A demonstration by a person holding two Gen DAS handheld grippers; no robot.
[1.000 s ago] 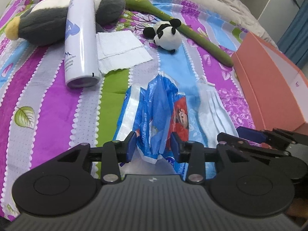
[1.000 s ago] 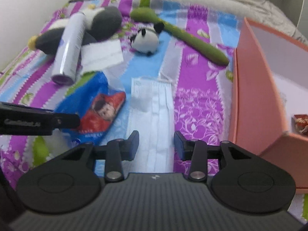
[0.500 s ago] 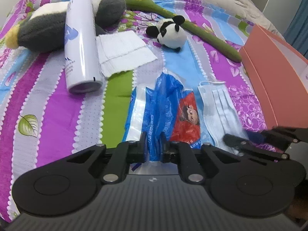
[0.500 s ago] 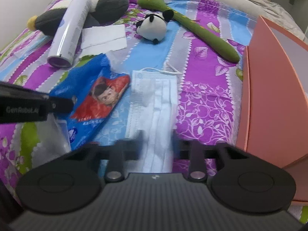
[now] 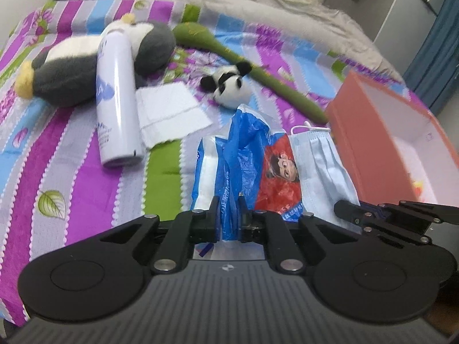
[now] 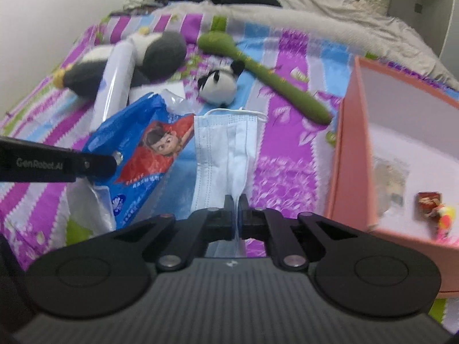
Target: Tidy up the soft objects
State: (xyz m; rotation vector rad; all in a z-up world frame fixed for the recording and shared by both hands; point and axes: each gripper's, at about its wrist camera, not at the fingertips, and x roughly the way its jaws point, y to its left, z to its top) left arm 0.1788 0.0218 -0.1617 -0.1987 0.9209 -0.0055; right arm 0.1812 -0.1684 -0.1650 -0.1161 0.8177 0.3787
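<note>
A bed (image 5: 86,177) with a stripy cover in purple, blue, green and grey. Landmark: the little panda toy (image 5: 228,84). Left of it, a white cloth (image 5: 169,111), a white spray can (image 5: 116,97) and a big grey and white plush (image 5: 83,68). Behind it, a long green plush (image 5: 258,71). Right of it, an open pink box (image 5: 373,132).

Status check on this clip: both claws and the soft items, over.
Left claw shut on blue plastic bag. Right claw shut on face mask. Pink box open to the right, path unobstructed.
</note>
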